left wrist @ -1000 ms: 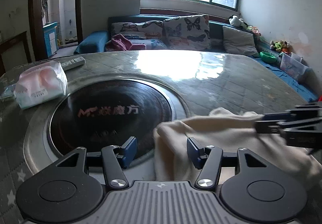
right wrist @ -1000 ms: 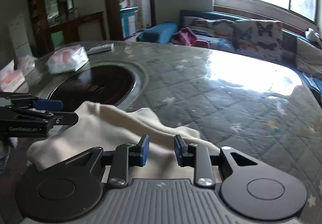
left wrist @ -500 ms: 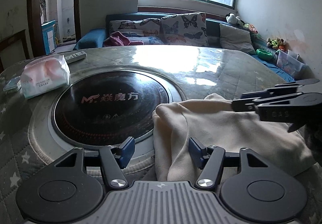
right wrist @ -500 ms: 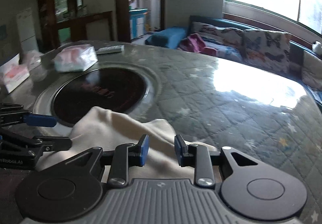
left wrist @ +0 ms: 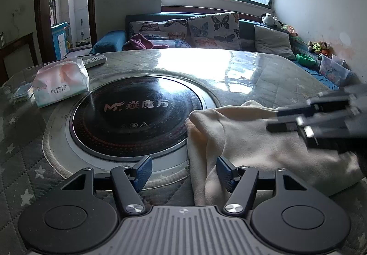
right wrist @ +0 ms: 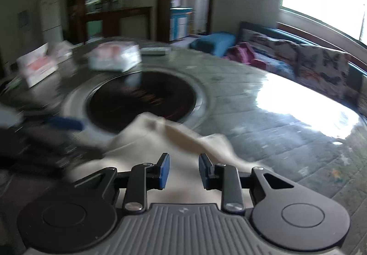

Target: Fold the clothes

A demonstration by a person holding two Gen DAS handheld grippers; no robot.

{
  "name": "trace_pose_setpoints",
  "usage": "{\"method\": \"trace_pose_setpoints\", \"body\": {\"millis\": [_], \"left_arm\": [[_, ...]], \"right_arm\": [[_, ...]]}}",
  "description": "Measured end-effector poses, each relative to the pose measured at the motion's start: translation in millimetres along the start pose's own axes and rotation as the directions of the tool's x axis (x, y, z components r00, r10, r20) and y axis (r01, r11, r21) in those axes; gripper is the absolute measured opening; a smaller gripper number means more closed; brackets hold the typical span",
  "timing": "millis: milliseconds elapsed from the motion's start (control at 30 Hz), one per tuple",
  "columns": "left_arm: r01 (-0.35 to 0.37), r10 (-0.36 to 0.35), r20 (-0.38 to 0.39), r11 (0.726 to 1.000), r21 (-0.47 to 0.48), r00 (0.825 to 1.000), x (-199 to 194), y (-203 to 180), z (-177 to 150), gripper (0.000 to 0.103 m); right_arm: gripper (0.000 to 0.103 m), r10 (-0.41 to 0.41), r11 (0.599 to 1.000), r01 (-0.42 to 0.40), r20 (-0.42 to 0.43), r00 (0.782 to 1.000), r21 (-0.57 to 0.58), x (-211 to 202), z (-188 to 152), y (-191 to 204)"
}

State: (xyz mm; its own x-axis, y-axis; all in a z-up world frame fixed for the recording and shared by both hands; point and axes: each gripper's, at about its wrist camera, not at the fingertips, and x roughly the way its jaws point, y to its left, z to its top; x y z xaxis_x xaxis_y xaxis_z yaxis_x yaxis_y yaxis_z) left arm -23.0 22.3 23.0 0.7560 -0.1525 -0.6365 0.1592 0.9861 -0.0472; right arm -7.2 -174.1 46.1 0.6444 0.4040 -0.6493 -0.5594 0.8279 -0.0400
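A cream garment [left wrist: 247, 140] lies bunched on the round table, its left edge on the rim of the black hotplate [left wrist: 135, 115]. My left gripper [left wrist: 184, 171] is open over the garment's near left edge, holding nothing. My right gripper [right wrist: 183, 171] is open and empty above the garment [right wrist: 183, 140]; it also shows blurred at the right of the left wrist view [left wrist: 321, 122]. The left gripper's blue pad shows blurred at the left of the right wrist view [right wrist: 66, 123].
A tissue pack [left wrist: 59, 83] and a remote [left wrist: 94, 60] lie at the table's far left. Another tissue box [right wrist: 36, 67] stands further left. A sofa with butterfly cushions [left wrist: 206, 30] runs behind the table under the window.
The right gripper has swung quickly, blurring its view, and sits lower over the garment. The left gripper has drawn back slightly. Both stay open.
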Motion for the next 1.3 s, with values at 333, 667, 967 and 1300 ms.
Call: {"method": "trace_pose_setpoints", "body": {"millis": [333, 667, 967, 1300], "left_arm": [[-0.004, 0.004, -0.012, 1.0, -0.012, 1.0, -5.2, 5.1, 2.0, 0.065], [0.003, -0.004, -0.028, 0.999, -0.032, 1.0, -7.4, 11.9, 2.5, 0.068], [-0.004, 0.002, -0.023, 0.997, -0.077, 1.0, -11.4, 29.2, 3.7, 0.072], [-0.011, 0.01, -0.005, 0.991, -0.135, 1.0, -16.2, 49.8, 9.8, 0.073]], "right_arm": [[0.027, 0.122, 0.985, -0.124, -0.019, 0.992, -0.118, -19.2, -19.8, 61.5], [0.032, 0.161, 0.969, -0.164, -0.033, 0.986, -0.187, -26.4, -20.9, 87.0], [0.036, 0.178, 0.955, -0.183, -0.044, 0.983, -0.235, -16.5, -13.7, 107.1], [0.036, 0.138, 0.948, -0.15, -0.063, 0.988, -0.281, -0.5, -14.3, 121.8]]}}
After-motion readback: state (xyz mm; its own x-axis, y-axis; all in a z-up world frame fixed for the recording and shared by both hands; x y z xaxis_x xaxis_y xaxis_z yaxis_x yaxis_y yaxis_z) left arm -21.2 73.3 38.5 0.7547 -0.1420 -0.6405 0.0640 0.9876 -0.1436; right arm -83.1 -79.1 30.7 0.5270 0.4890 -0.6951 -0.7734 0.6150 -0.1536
